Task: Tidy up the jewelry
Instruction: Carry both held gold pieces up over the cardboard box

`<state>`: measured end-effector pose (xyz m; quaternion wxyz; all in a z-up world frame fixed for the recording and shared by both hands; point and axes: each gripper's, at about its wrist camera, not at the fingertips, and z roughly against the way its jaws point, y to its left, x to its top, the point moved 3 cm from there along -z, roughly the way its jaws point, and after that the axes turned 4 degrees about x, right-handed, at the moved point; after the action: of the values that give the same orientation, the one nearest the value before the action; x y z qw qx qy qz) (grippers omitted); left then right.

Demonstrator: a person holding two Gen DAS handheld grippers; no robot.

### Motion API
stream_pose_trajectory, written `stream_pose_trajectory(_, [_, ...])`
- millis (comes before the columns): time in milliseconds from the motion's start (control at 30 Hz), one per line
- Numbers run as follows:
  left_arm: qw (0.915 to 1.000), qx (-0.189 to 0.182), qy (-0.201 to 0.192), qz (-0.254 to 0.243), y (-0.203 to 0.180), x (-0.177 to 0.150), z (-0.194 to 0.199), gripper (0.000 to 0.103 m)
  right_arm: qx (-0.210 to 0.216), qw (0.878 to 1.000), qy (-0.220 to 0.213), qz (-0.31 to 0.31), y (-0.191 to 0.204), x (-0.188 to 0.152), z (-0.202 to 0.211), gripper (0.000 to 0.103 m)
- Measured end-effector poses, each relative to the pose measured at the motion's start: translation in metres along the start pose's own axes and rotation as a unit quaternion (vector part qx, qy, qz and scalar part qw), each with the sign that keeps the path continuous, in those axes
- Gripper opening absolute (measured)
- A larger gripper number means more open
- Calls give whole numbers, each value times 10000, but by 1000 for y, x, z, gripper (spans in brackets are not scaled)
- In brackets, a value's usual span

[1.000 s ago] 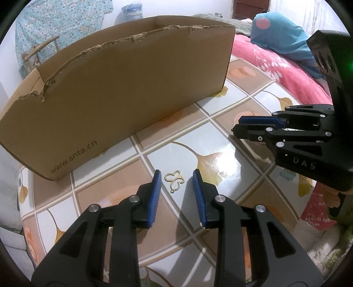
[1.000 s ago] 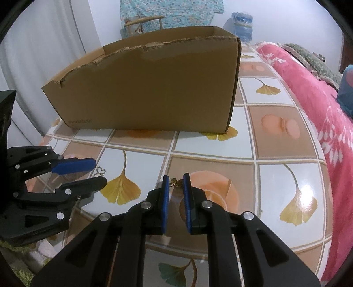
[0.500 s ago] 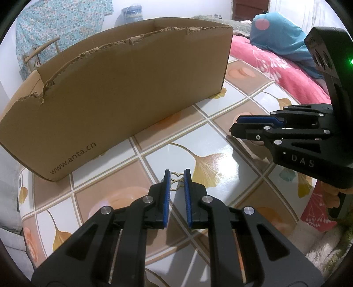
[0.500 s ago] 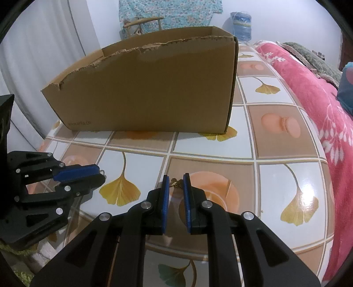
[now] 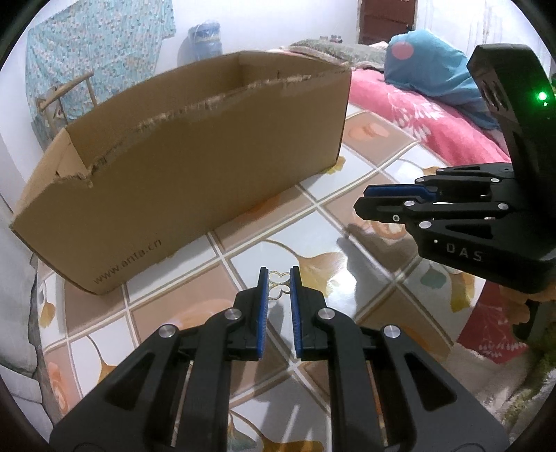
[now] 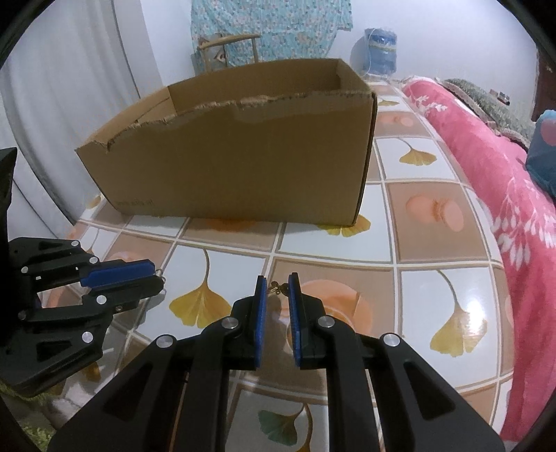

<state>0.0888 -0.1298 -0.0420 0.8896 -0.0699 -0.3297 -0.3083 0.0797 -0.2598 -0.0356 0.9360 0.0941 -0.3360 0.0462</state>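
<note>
i see my left gripper (image 5: 278,285) with its jaws just closed onto a gold butterfly charm (image 5: 279,285) above the worktop (image 5: 347,194), my right gripper (image 6: 277,290) pinching a small gold piece (image 6: 278,288), the torn cardboard box (image 5: 194,174) beyond.

Light is glaring off a glossy tabletop (image 6: 451,222) printed in white and tan squares with yellow ginkgo leaves and peach macarons, bright spots shining on the white squares. Along its right side a pink floral blanket (image 6: 504,194) is spreading over a bed, a blue pillow (image 5: 431,69) lying further up it. At the back, a plain white wall (image 6: 434,31) is catching a cool, even light, with a teal patterned cloth (image 6: 271,31) hanging against it. A wooden chair (image 6: 226,45) is standing in front of that cloth, and a blue water jug (image 6: 380,48) is sitting nearby. A pale curtain (image 6: 62,104) is hanging down the left. A dark wooden door (image 5: 385,17) is showing behind the bed.
</note>
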Motion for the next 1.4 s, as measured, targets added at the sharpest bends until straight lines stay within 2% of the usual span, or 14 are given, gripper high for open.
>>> stream_pose_trajectory(367, [9979, -66, -641, -113, -4, 27, 49, 11, 112, 9988, -470, 84, 11, 20, 45, 13])
stream_pose_trajectory(500, [9951, -193, -965, -91, 2, 48, 70, 11, 275, 9964, -797, 115, 13, 40, 68, 13])
stream_pose_trajectory(633, [9921, -112, -1239, -153, 11, 74, 83, 11, 439, 9923, -1138, 221, 13, 69, 85, 13])
stream_pose_trajectory(833, [9901, -37, -1395, -159, 32, 116, 79, 11, 559, 9879, -1405, 330, 3, 114, 85, 13])
stream_pose_trajectory(1033, [9934, -234, -1124, -54, 52, 152, 47, 11, 883, 9886, -1194, 249, -13, 152, 56, 13])
stream_pose_trajectory(1233, [9974, -598, -395, 81, 73, 186, -10, 11, 1282, 9901, -565, 42, -29, 184, 9, 13])
stream_pose_trajectory(1267, [9970, -711, -271, 124, 77, 191, -21, 11, 1414, 9893, -358, 13, -31, 190, -1, 13])
stream_pose_trajectory(1333, [9959, -898, -15, 143, 81, 194, -37, 11, 1511, 9883, -205, -81, -33, 194, -12, 13])
stream_pose_trajectory(1400, [9954, -916, 188, 186, 85, 198, -55, 11, 1558, 9877, 5, -129, -36, 201, -27, 13])
